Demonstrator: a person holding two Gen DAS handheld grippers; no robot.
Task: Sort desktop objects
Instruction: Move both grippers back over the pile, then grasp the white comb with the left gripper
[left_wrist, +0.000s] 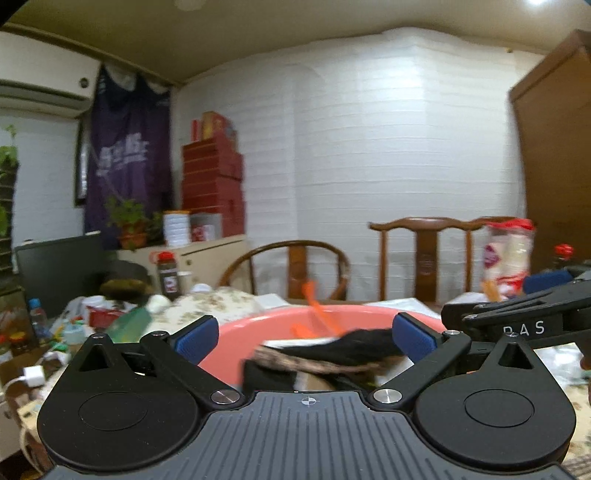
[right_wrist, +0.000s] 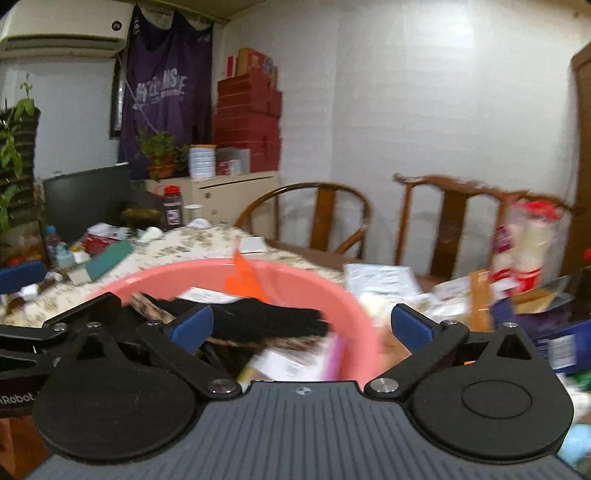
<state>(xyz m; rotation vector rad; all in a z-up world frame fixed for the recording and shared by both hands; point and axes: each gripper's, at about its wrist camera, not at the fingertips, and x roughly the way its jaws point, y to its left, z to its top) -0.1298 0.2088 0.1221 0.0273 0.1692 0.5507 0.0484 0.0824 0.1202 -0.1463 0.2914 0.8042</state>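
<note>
A: Where's the black cloth (left_wrist: 354, 347)?
B: In the pink basin (left_wrist: 236, 332) on the desk (right_wrist: 192, 240); it lies between the left gripper (left_wrist: 312, 338)'s fingers, untouched.
A: And the right gripper (right_wrist: 303, 326)?
B: Spread wide too; holding nothing; the cloth sits by its left finger.

My left gripper (left_wrist: 306, 338) and right gripper (right_wrist: 302, 326) are black with blue pads (left_wrist: 192, 339) over a ribbed grey body. Just ahead I see a salmon-pink basin (right_wrist: 354, 306) holding a black fabric item (right_wrist: 266, 321) with a brown speckled edge, white papers and bright orange pieces (right_wrist: 243, 277). The bench (right_wrist: 192, 243) wears a cream cloth with a small brownish floral print. Far off are red boxes (right_wrist: 247, 125), a purple hanging cloth (right_wrist: 162, 88) with white lettering, brown wooden chairs (right_wrist: 325, 218) and white walls.
</note>
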